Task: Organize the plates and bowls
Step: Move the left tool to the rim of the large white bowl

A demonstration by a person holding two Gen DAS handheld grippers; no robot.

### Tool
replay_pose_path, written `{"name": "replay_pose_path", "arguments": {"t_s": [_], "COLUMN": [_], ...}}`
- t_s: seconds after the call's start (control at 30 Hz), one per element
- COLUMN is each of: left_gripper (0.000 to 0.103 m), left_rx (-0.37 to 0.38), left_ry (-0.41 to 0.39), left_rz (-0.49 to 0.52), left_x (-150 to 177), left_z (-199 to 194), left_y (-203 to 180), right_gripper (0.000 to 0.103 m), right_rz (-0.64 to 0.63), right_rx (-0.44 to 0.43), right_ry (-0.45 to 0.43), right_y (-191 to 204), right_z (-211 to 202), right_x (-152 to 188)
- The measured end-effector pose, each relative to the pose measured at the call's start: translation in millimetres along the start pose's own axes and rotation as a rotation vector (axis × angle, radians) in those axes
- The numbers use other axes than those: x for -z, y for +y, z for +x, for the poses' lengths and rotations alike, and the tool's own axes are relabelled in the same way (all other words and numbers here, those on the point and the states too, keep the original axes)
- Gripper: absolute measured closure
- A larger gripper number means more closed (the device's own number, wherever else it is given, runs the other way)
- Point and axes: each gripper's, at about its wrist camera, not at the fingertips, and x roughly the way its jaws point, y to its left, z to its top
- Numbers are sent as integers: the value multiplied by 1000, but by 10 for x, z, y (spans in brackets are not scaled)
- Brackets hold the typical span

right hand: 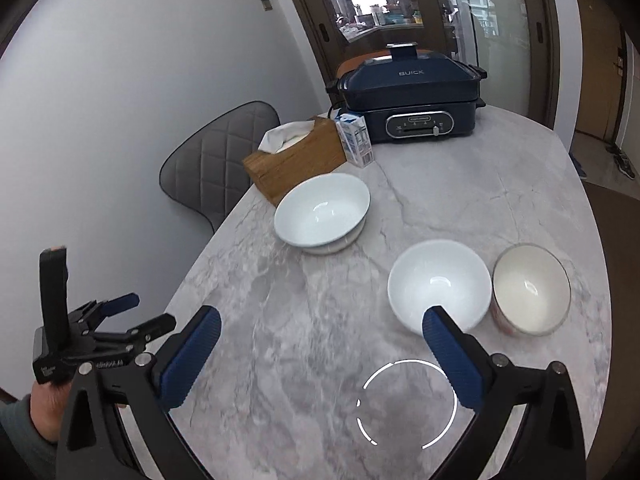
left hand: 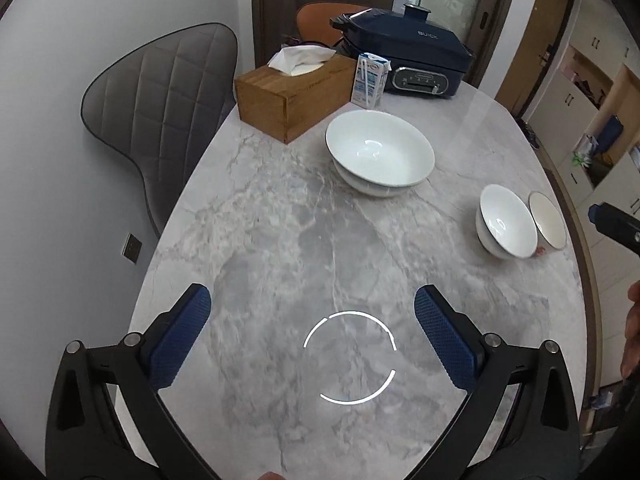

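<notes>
A stack of two large white bowls (left hand: 380, 152) sits mid-table; it also shows in the right wrist view (right hand: 322, 214). A small white bowl (left hand: 506, 220) stands to the right, next to a cream bowl with a dark rim (left hand: 548, 220); both show in the right wrist view, white (right hand: 440, 282) and cream (right hand: 530, 288). My left gripper (left hand: 312, 304) is open and empty over bare marble, well short of the stack. My right gripper (right hand: 322, 324) is open and empty, its right fingertip just in front of the small white bowl.
A wooden tissue box (left hand: 294, 92), a milk carton (left hand: 370, 80) and a dark blue electric cooker (left hand: 404, 52) stand at the table's far end. A grey quilted chair (left hand: 160, 108) stands at the left. The marble table's edge (left hand: 576, 240) runs close to the small bowls.
</notes>
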Motion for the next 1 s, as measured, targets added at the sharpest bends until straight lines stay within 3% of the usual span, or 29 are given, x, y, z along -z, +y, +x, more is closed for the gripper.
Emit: {"name": "replay_pose_path", "arguments": {"t_s": [0.17, 0.33, 0.47, 0.77, 0.83, 0.9, 1.0], "left_gripper": [0, 0, 1, 2, 22, 37, 56], "left_rx": [9, 17, 35, 42, 46, 60, 71], "left_ry": [-5, 18, 56, 121, 117, 136, 156], "left_rz": [-43, -19, -37, -28, -17, -18, -9], "left_x": [-752, -1240, -1374, -1439, -1477, -1513, -1519], "left_z": [499, 1150, 1586, 2145, 2198, 2250, 2319], "left_y": [-11, -44, 6, 29, 9, -7, -37], "right_gripper": [1, 5, 14, 16, 23, 28, 44], "right_rz": [94, 119, 142, 184, 182, 183, 168], "right_rx": [8, 61, 95, 173, 168, 171, 170], "right_ry": [63, 135, 185, 288, 311, 323, 336], "right_y": [-242, -370, -447, -578, -607, -626, -626], "right_z": [722, 1359, 1778, 2320, 2403, 2450, 2511], "right_x": [-640, -902, -970, -974, -955, -945, -939]}}
